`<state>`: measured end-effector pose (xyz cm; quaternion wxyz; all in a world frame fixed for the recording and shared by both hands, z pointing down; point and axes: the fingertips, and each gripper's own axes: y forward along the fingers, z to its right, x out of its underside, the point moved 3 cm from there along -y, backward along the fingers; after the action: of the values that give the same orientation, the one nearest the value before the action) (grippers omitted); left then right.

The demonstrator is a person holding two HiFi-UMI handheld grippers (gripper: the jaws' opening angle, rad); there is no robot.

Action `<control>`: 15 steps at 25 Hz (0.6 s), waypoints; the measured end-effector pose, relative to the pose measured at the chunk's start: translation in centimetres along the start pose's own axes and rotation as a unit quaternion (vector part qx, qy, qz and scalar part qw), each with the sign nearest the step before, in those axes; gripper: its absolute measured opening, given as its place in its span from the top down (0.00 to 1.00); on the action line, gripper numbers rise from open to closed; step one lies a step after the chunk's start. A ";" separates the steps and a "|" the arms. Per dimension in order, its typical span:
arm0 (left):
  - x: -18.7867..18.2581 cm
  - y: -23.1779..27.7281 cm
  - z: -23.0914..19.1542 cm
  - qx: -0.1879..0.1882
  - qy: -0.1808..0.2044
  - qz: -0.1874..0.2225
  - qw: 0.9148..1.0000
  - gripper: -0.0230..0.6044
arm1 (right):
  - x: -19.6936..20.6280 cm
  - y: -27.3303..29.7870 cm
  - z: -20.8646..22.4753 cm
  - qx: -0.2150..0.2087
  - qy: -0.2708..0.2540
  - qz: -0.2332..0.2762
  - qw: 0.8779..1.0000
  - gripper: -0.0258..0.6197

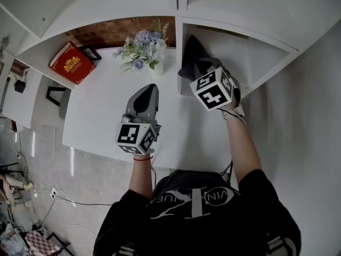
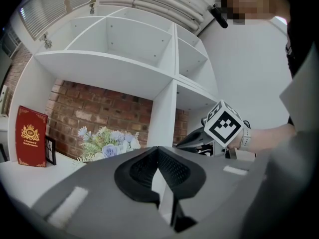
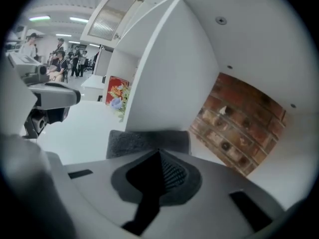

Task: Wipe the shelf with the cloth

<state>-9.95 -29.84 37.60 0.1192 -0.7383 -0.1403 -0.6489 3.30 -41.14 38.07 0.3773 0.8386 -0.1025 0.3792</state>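
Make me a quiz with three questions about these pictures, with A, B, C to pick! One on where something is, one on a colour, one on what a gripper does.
1. Where is the red book? A left of the flowers; B right of the flowers; C on the floor.
2. What colour is the cloth? A yellow; B grey; C pink.
3. The right gripper is: A wide open; B shut on the cloth; C holding the flowers.
Answers: 1 A, it stands at the shelf's left end; 2 B, grey fabric shows at the jaw tips; 3 B, jaws together, cloth edge pinched.
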 end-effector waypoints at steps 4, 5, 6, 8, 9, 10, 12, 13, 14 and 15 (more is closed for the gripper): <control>-0.1 -0.3 0.0 -0.003 0.003 0.000 1.000 0.95 | -1.3 1.3 -0.6 -0.010 -0.053 -0.001 0.999 0.94; -0.2 -0.3 0.1 -0.003 0.004 0.000 1.000 0.95 | -1.3 1.5 -0.5 -0.014 -0.057 -0.003 0.998 0.94; -0.2 -0.3 0.1 -0.002 0.004 0.000 1.000 0.95 | -1.3 1.6 -0.4 -0.019 -0.056 -0.006 0.998 0.94; -0.3 -0.2 0.3 0.000 0.004 0.001 1.000 0.95 | -1.0 1.5 -0.2 -0.022 -0.048 -0.009 0.999 0.94; -0.3 -0.2 0.5 0.002 0.005 0.000 1.000 0.95 | -0.8 1.3 0.0 -0.019 -0.044 -0.011 0.999 0.94; -0.3 -0.1 0.6 0.004 0.006 0.000 1.000 0.95 | -0.5 1.1 0.2 -0.014 -0.042 -0.014 0.999 0.94; -0.3 0.0 0.9 0.008 0.009 -0.002 1.000 0.95 | 0.0 0.7 0.7 -0.002 -0.037 -0.020 0.999 0.94; -0.3 0.1 1.0 0.010 0.009 -0.002 1.000 0.95 | 0.3 0.4 1.0 0.004 -0.033 -0.024 0.999 0.94; -0.4 0.2 1.2 0.013 0.010 -0.002 1.000 0.95 | 0.8 0.2 1.4 0.010 -0.029 -0.027 0.999 0.94; -0.3 0.4 1.3 0.016 0.009 -0.002 1.000 0.95 | 1.3 -0.1 1.9 0.018 -0.024 -0.032 0.999 0.94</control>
<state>-8.62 -29.78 37.08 0.1312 -0.7299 -0.1506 -0.6537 5.31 -42.27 38.16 0.3716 0.8569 -0.0778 0.3488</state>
